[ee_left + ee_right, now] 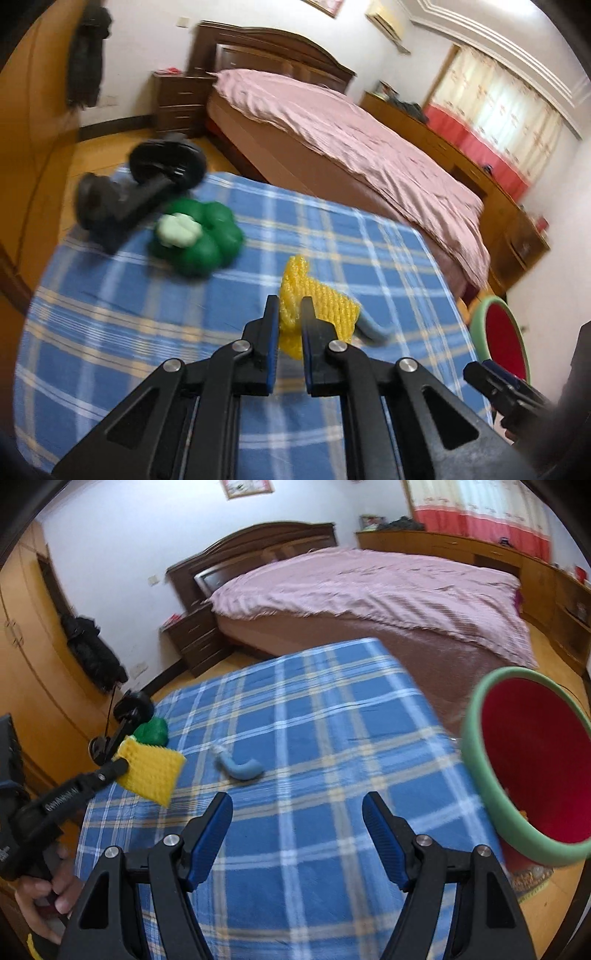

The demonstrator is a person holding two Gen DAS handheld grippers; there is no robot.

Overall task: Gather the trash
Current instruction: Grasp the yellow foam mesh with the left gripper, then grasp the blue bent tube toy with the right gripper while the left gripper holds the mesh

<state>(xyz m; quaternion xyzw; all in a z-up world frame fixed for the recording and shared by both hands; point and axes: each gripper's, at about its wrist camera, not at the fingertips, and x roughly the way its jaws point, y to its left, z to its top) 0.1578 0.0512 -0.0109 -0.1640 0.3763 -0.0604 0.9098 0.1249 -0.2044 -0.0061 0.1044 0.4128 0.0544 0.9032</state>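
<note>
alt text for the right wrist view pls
The open right gripper hovers over a blue plaid cloth, empty. At left, the left gripper holds a yellow foam net off the cloth; a blue scrap lies ahead, and a red bin stands at right.

Open cloth ahead, clutter at the edges

In my right wrist view the blue checked cloth [295, 738] lies bare between my spread jaws; only the blue curved scrap [240, 768] sits mid-frame. The red bucket [532, 760] blocks the right edge, the yellow foam piece [151, 771] hangs at left, and the green object [195, 236] and black dumbbell [140, 184] crowd the left wrist view's upper left.
</note>
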